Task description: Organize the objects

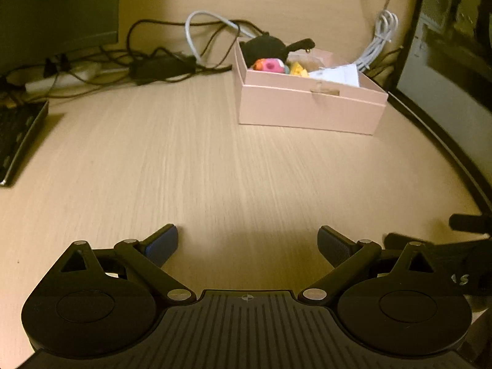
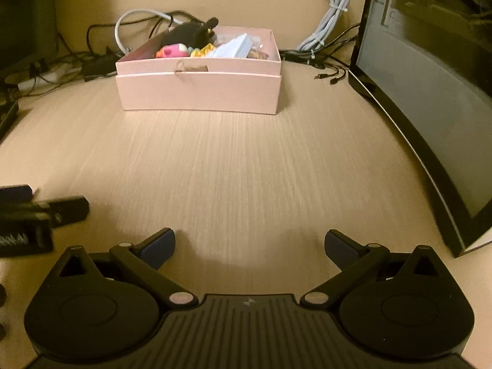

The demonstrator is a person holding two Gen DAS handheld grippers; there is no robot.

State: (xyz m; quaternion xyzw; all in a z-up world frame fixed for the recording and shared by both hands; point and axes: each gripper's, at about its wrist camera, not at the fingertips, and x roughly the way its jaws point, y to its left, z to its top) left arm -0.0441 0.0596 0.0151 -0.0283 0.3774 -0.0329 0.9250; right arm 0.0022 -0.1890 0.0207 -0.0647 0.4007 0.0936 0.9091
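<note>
Both jaws spread wide, nothing held: left gripper (image 1: 247, 246) and right gripper (image 2: 249, 246) low in frame over bare desk (image 2: 246, 160). Pink box (image 2: 200, 92), upper center, already holds toys, paper. Looks like end stage; next prob. check for strays, else retract.

Right claw (image 2: 249, 244) spread wide, pink box (image 2: 200, 90) of items ahead.

keyboard (image 1: 18, 141) cut off at left edge
</note>
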